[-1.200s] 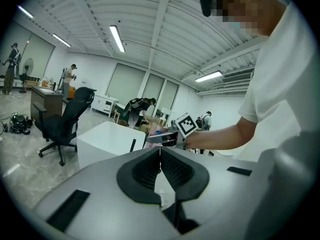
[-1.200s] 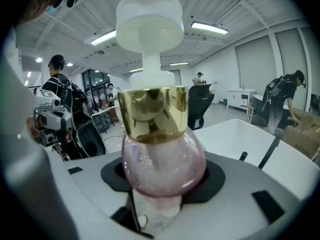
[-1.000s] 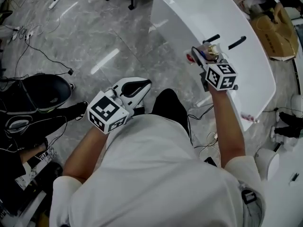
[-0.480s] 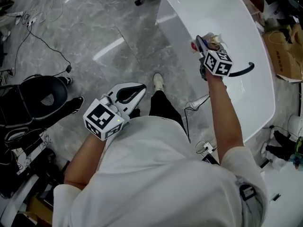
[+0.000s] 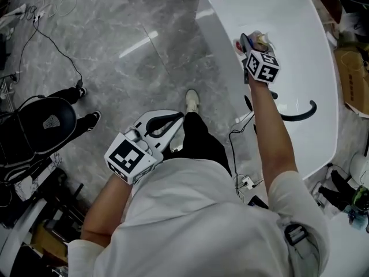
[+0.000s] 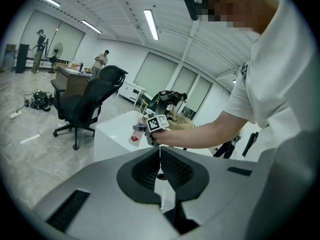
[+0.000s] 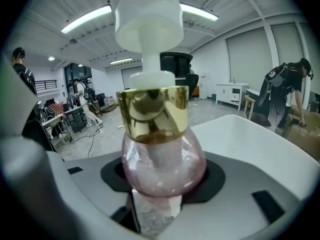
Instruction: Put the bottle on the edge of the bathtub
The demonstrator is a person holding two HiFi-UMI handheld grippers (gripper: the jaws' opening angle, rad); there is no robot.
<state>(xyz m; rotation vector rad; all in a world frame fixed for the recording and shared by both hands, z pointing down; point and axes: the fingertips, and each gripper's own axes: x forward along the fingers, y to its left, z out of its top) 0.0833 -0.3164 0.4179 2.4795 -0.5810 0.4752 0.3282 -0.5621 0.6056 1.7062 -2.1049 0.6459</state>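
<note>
The bottle (image 7: 161, 156) is clear pink with a gold collar and a white pump top. It stands upright between the jaws of my right gripper (image 7: 162, 186), which is shut on its round body. In the head view the right gripper (image 5: 250, 44) holds the bottle (image 5: 255, 40) above the white bathtub (image 5: 214, 25), just inside its near long rim. My left gripper (image 5: 172, 119) is by my waist, over the floor, with nothing in it. Its jaws meet in the left gripper view (image 6: 160, 156), which also shows the bottle (image 6: 135, 134) far off beside the bathtub (image 6: 112, 136).
A black curved hose (image 5: 297, 115) lies in the tub. A black office chair (image 5: 43, 123) and cables (image 5: 40, 36) are on the marble floor at left. Boxes (image 5: 354, 68) stand beyond the tub's far side. People stand in the room's background.
My right gripper has carried the bottle farther along the tub, and the tub has come closer as I stepped forward. The left gripper has stayed by my waist.
</note>
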